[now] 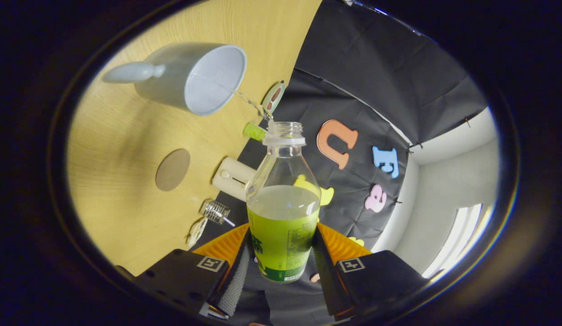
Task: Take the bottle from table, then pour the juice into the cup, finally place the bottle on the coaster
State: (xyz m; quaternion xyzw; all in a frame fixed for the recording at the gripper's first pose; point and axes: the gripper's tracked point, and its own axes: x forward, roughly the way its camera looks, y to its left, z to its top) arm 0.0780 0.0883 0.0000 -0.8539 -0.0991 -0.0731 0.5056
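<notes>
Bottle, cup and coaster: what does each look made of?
Bottle, gripped between the gripper fingers: clear plastic by the look, see-through with a threaded uncapped neck and a glossy green label. Cup: likely glazed ceramic, pale, smooth and opaque. Coaster: matte brown disc, perhaps cork or wood; too far to tell.

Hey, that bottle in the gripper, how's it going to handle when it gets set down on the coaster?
The bottle, held between the gripper fingers, is tall and narrow, so it may tip if set down tilted. It looks roughly half full with no cap on, so the liquid could slosh or spill. Its smooth clear wall is probably a bit slippery. The coaster looks flat.
</notes>
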